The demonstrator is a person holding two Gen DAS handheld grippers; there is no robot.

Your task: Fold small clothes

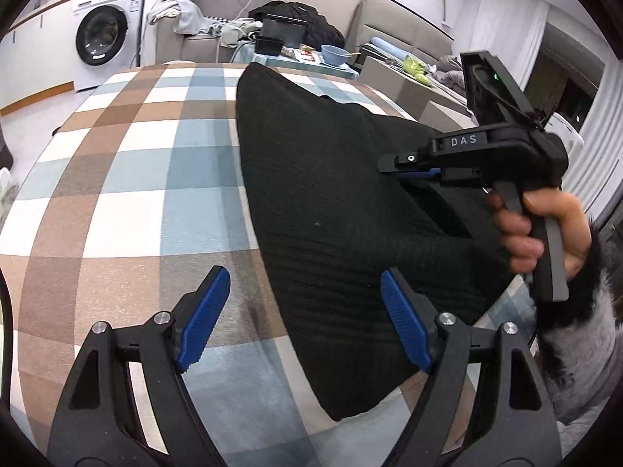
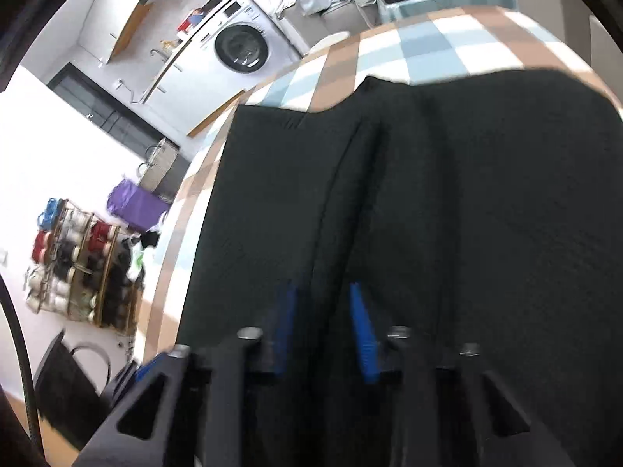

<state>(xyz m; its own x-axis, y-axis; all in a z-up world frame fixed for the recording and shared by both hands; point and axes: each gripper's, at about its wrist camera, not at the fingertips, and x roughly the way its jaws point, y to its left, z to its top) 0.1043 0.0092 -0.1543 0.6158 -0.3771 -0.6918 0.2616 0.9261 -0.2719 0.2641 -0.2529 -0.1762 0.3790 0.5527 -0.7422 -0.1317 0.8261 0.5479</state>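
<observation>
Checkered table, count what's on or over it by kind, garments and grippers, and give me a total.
Black garment: 1
Grippers: 2, the left gripper and the right gripper
Total: 3, all on or over the checkered table

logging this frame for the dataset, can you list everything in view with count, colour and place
black garment: one, black, spread on the checked tablecloth, one edge lifted
checked tablecloth: one, brown, blue and white, covers the table
washing machine: one, white, far left by the wall
bowl: one, light blue, on the far table
shoe rack: one, full of shoes, on the floor at left
purple bag: one, purple, on the floor near the rack
left gripper: blue pads, open over the garment's near edge
right gripper: blue pads, closed on a garment fold
right hand: one, holds the gripper handle
</observation>
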